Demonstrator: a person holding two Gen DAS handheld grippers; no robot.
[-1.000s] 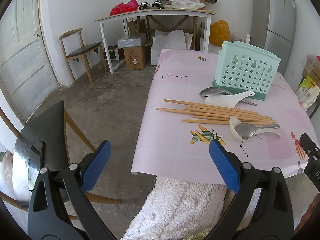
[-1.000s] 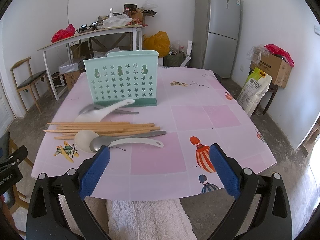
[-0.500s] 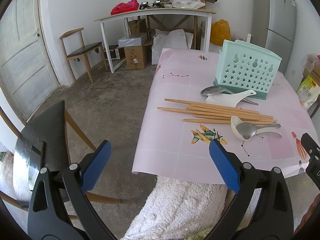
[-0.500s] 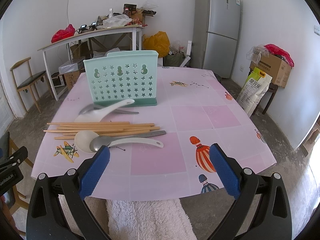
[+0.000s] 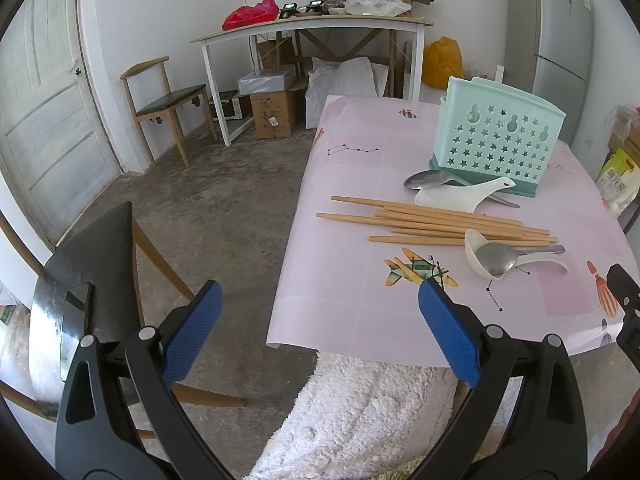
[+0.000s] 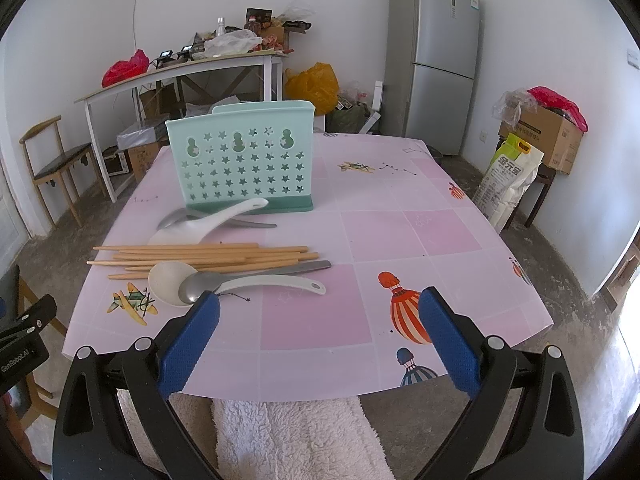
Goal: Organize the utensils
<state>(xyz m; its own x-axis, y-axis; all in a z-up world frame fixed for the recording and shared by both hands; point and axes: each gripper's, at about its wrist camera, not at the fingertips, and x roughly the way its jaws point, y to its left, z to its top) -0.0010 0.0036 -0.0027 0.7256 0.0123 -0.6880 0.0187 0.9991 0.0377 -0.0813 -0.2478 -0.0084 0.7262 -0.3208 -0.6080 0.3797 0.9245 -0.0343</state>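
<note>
Both grippers hang at the near edge of the table (image 6: 400,240), jaws spread wide and holding nothing. The left gripper (image 5: 316,328) sits off the table's left corner, over bare concrete floor, while the right gripper (image 6: 320,340) faces the pink patterned tablecloth squarely.

The utensils lie loose on the cloth. A bundle of wooden chopsticks (image 6: 200,258) lies roughly side by side across the left half of the table. On the near side of them rests a white ceramic spoon (image 6: 240,282) with a metal spoon (image 6: 224,284) nested bowl-in-bowl on top of it, the metal handle angling back toward the chopstick ends. On the far side lie a second white ceramic spoon (image 6: 208,222) and a second metal spoon (image 5: 426,179); the white one seems to overlap the metal one's handle, though the crossing is hard to read. The white spoon's handle tip reaches the base of a mint-green utensil holder (image 6: 242,164) pierced with star cutouts, which stands upright behind the pile.

A grey refrigerator (image 6: 434,56) stands against the back wall.
</note>
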